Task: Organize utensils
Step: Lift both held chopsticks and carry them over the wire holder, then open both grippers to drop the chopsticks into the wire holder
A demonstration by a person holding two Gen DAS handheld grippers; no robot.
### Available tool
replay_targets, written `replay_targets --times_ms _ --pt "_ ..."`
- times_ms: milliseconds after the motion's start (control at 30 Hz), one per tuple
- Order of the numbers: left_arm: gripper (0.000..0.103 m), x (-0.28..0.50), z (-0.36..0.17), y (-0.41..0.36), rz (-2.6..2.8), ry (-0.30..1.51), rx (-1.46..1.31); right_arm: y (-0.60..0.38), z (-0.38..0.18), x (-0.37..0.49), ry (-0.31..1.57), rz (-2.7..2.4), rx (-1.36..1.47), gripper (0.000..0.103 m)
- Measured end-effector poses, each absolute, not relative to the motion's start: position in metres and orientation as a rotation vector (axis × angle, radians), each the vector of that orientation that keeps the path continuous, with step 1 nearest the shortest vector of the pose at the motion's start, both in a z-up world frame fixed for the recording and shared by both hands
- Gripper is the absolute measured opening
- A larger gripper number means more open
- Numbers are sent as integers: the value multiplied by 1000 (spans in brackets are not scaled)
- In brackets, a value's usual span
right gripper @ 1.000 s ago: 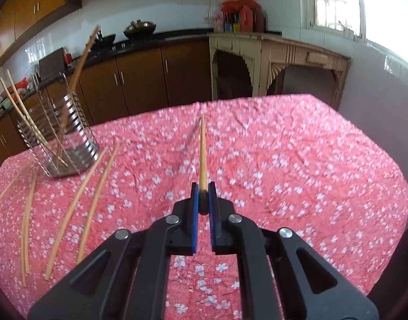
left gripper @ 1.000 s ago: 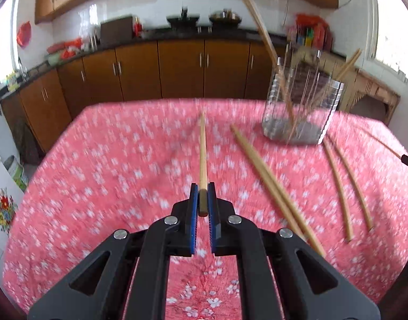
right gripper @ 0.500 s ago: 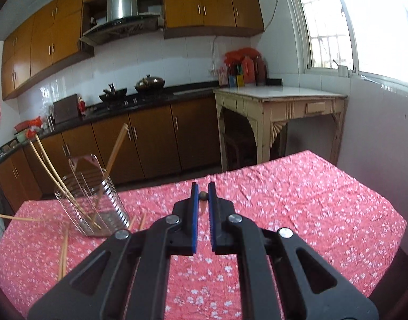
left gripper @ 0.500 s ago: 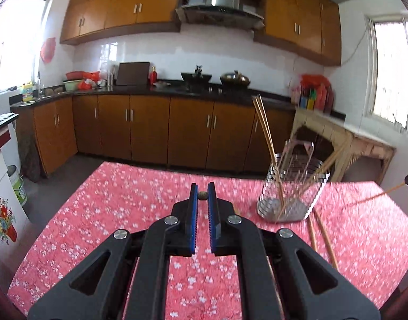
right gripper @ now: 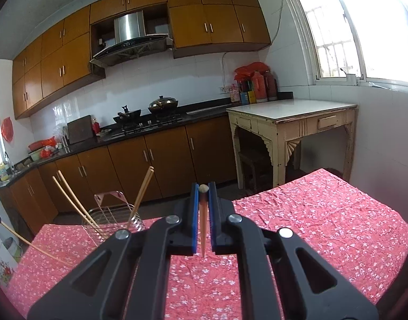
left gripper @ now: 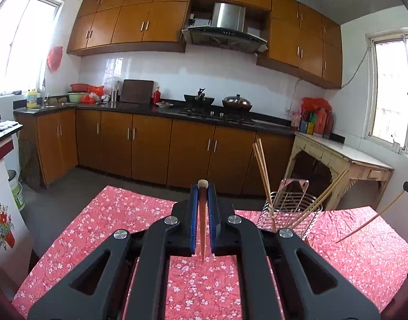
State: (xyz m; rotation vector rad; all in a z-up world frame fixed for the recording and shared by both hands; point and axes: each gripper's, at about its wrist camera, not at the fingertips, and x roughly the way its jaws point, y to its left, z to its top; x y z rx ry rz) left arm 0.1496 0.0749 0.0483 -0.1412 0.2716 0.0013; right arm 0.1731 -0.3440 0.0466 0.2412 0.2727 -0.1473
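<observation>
While each hand-held gripper clamps one chopstick, left hand-held gripper (left gripper: 203, 186) and right hand-held gripper (right gripper: 203, 186) sit above open worktop (left gripper: 118, 213); wire holder (left gripper: 289, 210) stands at two o'clock from the left, near the far edge.

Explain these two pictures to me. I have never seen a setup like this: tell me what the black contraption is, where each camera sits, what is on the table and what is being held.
There is no robot here. A person carries a hand-held clamp tool in each hand, and each tool has a wide-angle camera looking forward along its two blue-padded fingers. One picture comes from the left gripper, the other from the right gripper.

Each tool is shut on one wooden chopstick: the left chopstick and the right chopstick each point almost straight at their camera, so they look short.

Below is a table under a red flowered tablecloth. On it stands a wire utensil holder with several chopsticks already leaning inside. In the left view, the thin stick at the far right is the right tool's chopstick seen from the side.

Behind is a kitchen.
</observation>
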Motion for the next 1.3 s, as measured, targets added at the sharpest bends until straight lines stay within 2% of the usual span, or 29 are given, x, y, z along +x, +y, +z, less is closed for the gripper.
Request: replay_targets --times_ms 433,833,1000,1300 --pt "7 139 68 62 -58 228 -156 -339 77 150 234 -31 294 8" --pt "7 145 131 32 -151 131 -184 -315 141 147 139 113 332 8" --pt "7 167 155 11 -159 89 -199 -299 158 177 134 124 324 8" --pt "7 218 157 -25 -109 54 -201 -281 138 250 249 135 297 8"
